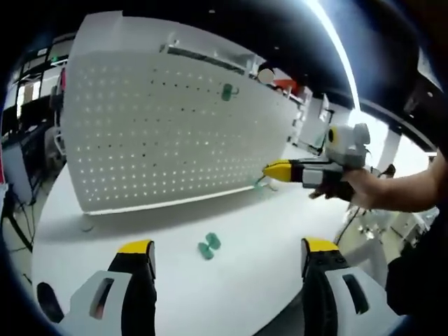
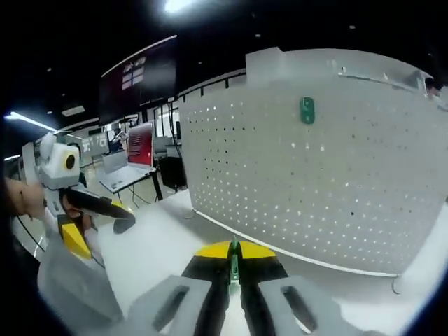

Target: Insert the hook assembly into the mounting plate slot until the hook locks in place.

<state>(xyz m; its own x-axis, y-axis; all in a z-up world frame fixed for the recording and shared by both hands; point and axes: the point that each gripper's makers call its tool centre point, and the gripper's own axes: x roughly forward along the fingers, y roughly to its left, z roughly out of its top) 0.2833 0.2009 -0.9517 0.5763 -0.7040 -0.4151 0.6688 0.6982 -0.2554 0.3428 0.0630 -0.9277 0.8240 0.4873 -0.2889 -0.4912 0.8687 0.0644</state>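
Left gripper view: our left gripper (image 1: pixel 222 255) has its fingers wide apart, holding nothing, above the white worktop (image 1: pixel 231 224). Two green hooks (image 1: pixel 208 246) lie on the worktop between them, near the pegboard (image 1: pixel 168 133). One hook (image 1: pixel 227 92) already sits high on the board. Our right gripper (image 1: pixel 274 170) comes in from the right, tip close to the board's lower edge.

Right gripper view: fingers pressed together on a thin green hook (image 2: pixel 234 266), facing the board. The mounted hook (image 2: pixel 306 110) shows up high. The left gripper (image 2: pixel 87 210) is at the left.

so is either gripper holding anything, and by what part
The right gripper is shut on a green hook, pinching its lower part so the tip pokes out. The left gripper is open, holding nothing.
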